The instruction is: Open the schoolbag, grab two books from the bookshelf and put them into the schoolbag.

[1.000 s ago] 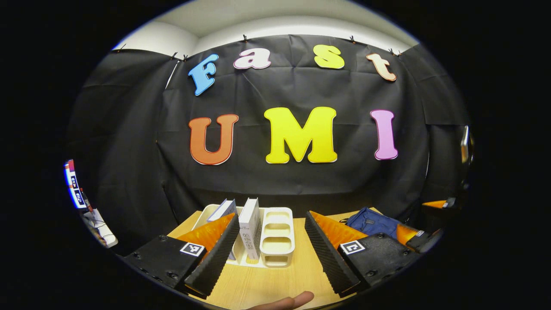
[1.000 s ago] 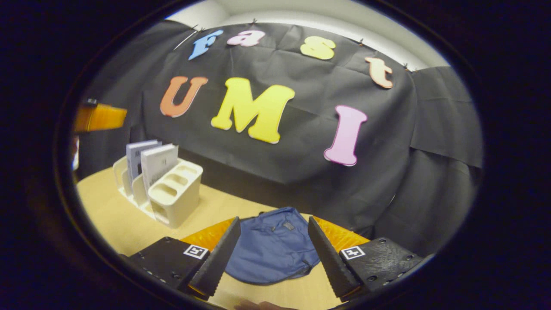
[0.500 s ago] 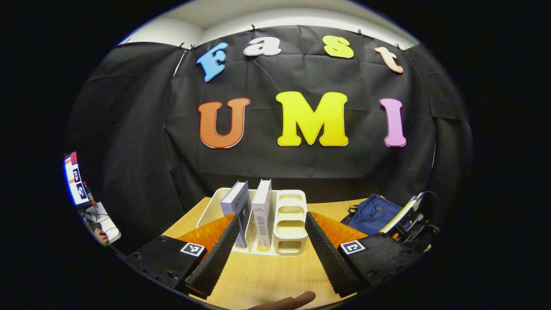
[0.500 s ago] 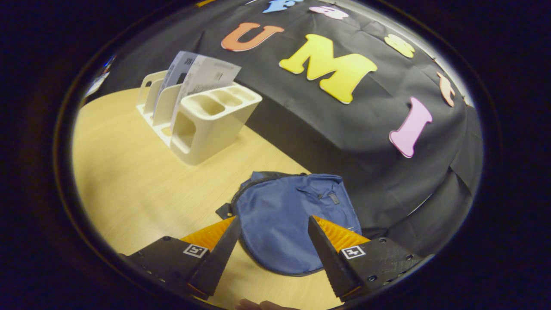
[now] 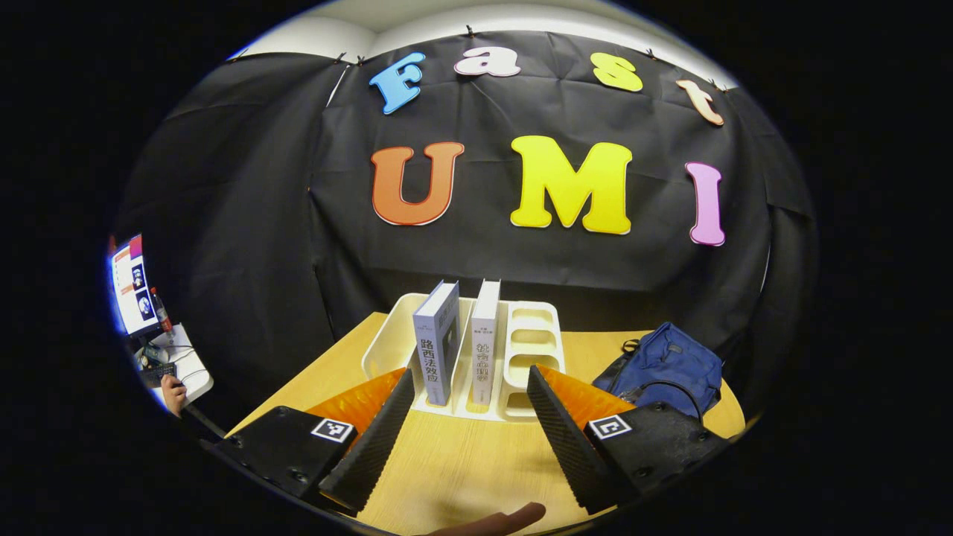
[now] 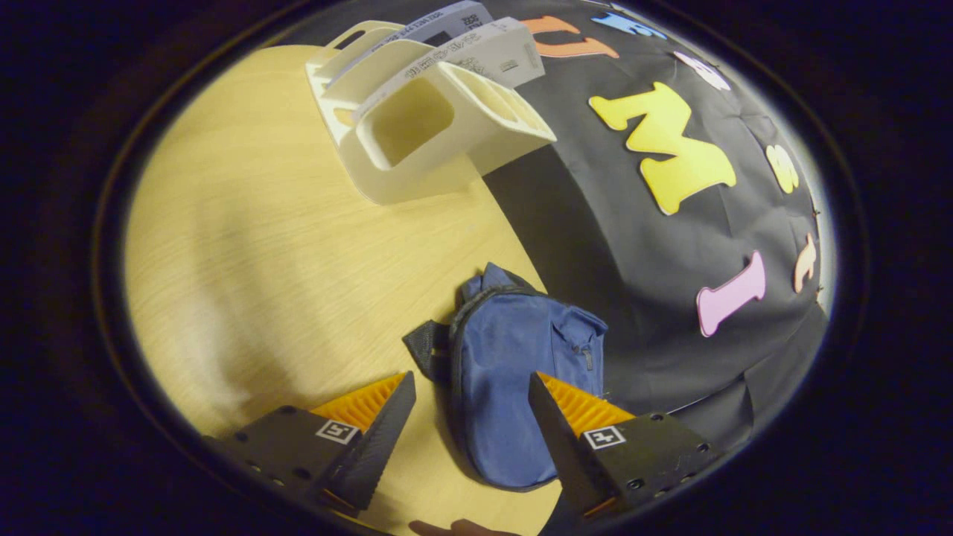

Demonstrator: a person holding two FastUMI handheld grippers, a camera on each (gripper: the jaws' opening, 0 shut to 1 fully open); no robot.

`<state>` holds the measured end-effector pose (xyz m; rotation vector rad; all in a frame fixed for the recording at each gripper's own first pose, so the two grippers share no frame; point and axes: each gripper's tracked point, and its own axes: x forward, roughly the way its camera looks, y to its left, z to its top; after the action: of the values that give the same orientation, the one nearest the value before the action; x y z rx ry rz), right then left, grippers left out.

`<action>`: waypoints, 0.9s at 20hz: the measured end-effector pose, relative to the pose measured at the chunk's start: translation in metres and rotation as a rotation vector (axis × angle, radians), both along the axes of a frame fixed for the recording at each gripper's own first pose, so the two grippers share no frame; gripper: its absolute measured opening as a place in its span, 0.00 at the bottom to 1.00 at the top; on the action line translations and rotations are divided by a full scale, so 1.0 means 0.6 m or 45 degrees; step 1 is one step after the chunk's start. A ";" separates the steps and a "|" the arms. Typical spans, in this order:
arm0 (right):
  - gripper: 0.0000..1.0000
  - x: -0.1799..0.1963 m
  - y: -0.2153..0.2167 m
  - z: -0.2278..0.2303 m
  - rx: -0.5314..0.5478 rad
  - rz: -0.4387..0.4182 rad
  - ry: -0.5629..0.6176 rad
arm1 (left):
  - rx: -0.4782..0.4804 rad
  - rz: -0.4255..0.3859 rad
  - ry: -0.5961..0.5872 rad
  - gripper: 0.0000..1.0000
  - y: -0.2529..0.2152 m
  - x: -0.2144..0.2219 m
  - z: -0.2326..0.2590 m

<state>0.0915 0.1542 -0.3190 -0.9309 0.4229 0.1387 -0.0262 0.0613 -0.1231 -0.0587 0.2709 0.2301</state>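
Facing the cream bookshelf (image 5: 521, 350), the left claw (image 5: 467, 417) is held wide apart above the wooden surface (image 5: 461, 469), gripping nothing. Two books (image 5: 439, 342) are stood upright in the bookshelf's slots, side by side. The blue schoolbag (image 6: 514, 372) is laid flat near the surface's far edge, zipped closed, well apart from the bookshelf. The right claw (image 6: 469, 424) is spread wide just over the schoolbag, gripping nothing.

Open left claw (image 5: 469, 417), two upright books (image 5: 438, 342) in bookshelf (image 5: 532, 350), schoolbag (image 5: 663, 365) on table (image 5: 454, 469)
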 end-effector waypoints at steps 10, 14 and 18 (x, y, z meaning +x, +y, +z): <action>0.90 0.030 -0.038 0.023 -0.209 -0.301 -0.056 | 0.030 0.016 0.046 0.98 0.026 0.000 -0.031; 0.86 0.047 -0.049 0.050 -0.239 -0.328 -0.101 | 0.020 -0.001 0.046 0.98 0.017 0.009 -0.037; 0.79 0.083 -0.076 0.030 -0.305 -0.377 -0.092 | 0.025 -0.015 0.051 0.99 0.017 0.014 -0.040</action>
<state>0.1414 0.1086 -0.3010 -1.0931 0.5122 -0.2193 -0.0181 0.0715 -0.1470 -0.0326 0.3090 0.2223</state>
